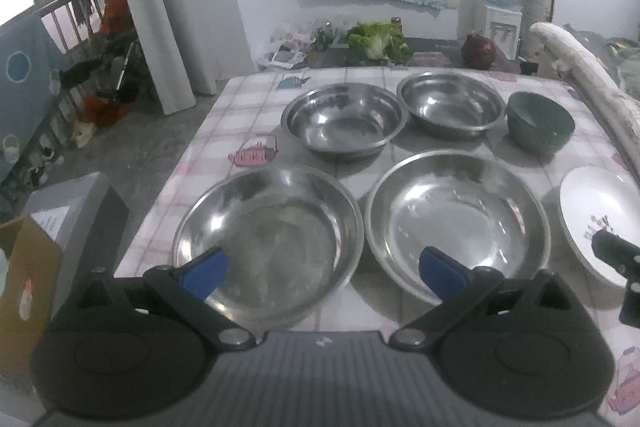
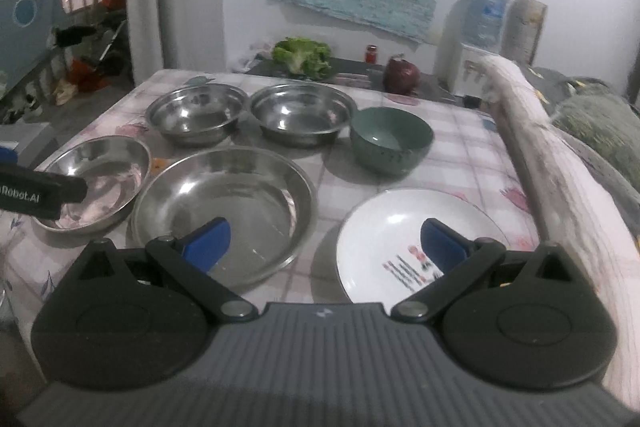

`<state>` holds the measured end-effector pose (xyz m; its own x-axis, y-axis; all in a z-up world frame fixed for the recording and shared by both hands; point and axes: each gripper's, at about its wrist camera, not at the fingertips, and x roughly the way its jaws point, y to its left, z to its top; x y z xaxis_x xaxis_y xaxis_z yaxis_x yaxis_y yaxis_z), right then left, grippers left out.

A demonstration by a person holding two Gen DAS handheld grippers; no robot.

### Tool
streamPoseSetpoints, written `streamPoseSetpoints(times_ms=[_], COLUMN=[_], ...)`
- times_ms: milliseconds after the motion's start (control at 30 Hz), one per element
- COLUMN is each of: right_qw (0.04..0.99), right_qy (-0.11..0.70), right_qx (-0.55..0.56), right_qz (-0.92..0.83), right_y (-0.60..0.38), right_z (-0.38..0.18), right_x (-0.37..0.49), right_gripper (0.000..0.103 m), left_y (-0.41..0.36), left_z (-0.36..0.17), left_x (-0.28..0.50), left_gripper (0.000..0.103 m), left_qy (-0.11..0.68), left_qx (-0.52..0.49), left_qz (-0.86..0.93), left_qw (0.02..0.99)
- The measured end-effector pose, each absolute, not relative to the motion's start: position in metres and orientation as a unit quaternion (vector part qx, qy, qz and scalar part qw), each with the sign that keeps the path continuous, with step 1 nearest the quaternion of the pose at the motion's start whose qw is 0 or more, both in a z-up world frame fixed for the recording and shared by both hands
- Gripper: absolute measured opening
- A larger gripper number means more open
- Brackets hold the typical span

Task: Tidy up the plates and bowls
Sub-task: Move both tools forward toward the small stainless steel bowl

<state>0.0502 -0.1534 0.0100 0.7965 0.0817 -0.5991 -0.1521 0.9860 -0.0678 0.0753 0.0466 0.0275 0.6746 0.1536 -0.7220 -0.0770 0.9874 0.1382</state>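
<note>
Two steel plates lie at the table's front: the left steel plate (image 1: 268,239) (image 2: 96,183) and the right steel plate (image 1: 456,223) (image 2: 224,211). Behind them stand two steel bowls, left (image 1: 344,123) (image 2: 196,119) and right (image 1: 450,111) (image 2: 302,115). A green bowl (image 1: 540,127) (image 2: 392,141) stands right of them. A white plate (image 1: 592,223) (image 2: 400,247) lies at the front right. My left gripper (image 1: 324,271) is open and empty above the gap between the steel plates. My right gripper (image 2: 324,247) is open and empty between the right steel plate and the white plate.
The checked tablecloth (image 1: 240,123) covers the table. Lettuce (image 1: 376,41) and a red cabbage (image 1: 478,51) lie beyond its far edge. A rolled white bundle (image 2: 552,179) runs along the right edge. A cardboard box (image 1: 28,287) and a grey box (image 1: 80,211) stand at the left.
</note>
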Motion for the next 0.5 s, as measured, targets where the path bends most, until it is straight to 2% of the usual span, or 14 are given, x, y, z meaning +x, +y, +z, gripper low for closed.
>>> streamPoseSetpoints(times_ms=[167,300,500], right_qw=[0.946,0.938,0.926], right_qy=[0.297,0.296,0.302], right_qx=[-0.066,-0.027,0.038], right_qz=[0.110,0.177,0.222], right_y=[-0.149,-0.151,-0.141], right_z=[0.015,0.025,0.035], right_x=[0.079,0.118,0.191], right_gripper=[0.102,0.102,0.102], left_y=[0.062,0.080,0.095], left_z=[0.030,0.032,0.027], left_x=[0.106,0.139,0.199], left_gripper=[0.103,0.103,0.103], left_qy=[0.386,0.379,0.354], left_qx=[0.033,0.020,0.063], left_qz=[0.053,0.024,0.032], left_qw=[0.920,0.925,0.932])
